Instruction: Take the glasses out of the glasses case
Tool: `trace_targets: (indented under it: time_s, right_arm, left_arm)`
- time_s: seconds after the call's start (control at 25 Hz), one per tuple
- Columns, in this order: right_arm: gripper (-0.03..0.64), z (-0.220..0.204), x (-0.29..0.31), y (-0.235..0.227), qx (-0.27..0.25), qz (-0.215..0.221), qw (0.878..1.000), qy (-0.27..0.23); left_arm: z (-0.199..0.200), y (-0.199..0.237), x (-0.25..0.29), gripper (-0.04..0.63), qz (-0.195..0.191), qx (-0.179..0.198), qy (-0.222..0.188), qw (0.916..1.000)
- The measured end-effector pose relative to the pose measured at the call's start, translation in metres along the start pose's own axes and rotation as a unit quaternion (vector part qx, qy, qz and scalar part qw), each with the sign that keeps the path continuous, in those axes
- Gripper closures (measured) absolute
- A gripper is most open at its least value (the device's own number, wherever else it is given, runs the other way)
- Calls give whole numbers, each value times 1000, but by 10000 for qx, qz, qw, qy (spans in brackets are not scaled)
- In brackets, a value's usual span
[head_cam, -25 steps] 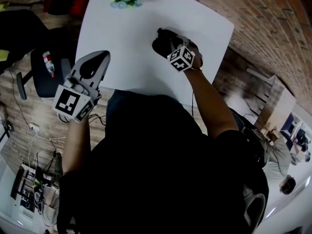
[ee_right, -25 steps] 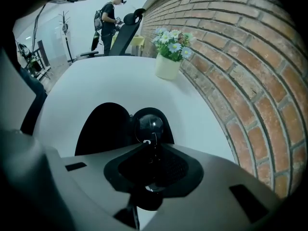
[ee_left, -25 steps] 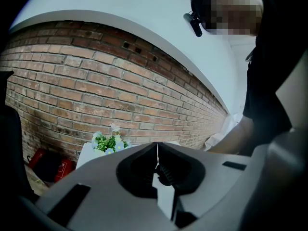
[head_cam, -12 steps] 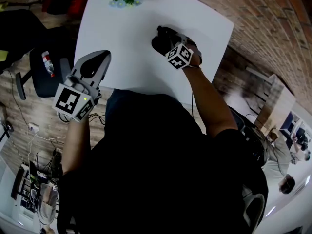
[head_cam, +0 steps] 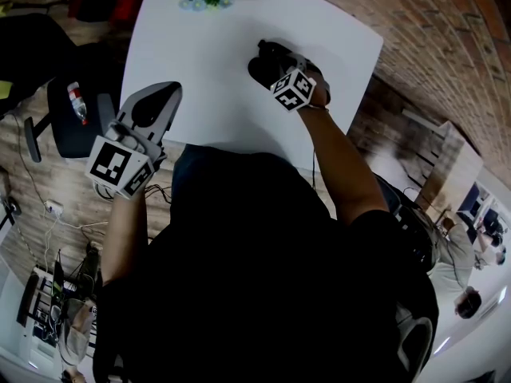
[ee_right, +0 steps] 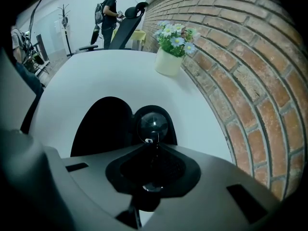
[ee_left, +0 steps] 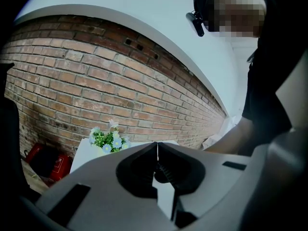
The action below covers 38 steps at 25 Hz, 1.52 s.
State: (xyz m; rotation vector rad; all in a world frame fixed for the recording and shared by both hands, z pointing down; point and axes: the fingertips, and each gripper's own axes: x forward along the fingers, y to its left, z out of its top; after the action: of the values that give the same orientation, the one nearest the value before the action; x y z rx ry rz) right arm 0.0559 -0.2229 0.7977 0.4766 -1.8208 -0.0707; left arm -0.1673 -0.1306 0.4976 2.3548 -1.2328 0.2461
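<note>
- The left claw (ee_left: 157, 146) hangs off the near-left corner of the desk (head_cam: 215, 70). Its jaws meet tip to tip with nothing between them, and it takes no part in the work here.
- The right claw (ee_right: 154, 144) is over the desk's right half, nearer the right edge than the left. It is closed on the glasses (ee_right: 153, 124). One dark round lens shows just past the jaw tips and a second one shows in the hollow behind them, so the grip seems to be at or near the bridge.
- The glasses are probably light and slim, with a thin frame that would bend under a hard squeeze and slick lenses that scratch easily. The bridge or frame rim is the sound place to hold them, with gentle pressure and the claw kept off the lens faces. Folded arms, if there are any, could catch on the case's edge.
- The glasses case (ee_right: 101, 126) lies open on the desk, touching or just behind the held lens. It is a dark shell that looks stiff, with one half standing up as a black arch. It cannot be told whether the glasses are fully clear of it, and nothing else can be seen inside.
- A potted plant (ee_right: 168, 61) stands at the far-left corner, well apart from the case.
</note>
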Motion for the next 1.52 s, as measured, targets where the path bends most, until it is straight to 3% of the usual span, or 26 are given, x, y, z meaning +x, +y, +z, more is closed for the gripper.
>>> trace_targets:
  time_s: [1.52]
  right_arm:
    - [592,1,-21,1,49,-40,9999,-149]
  left_arm:
    - [13,-20,-10,583,25,159,-119,9998]
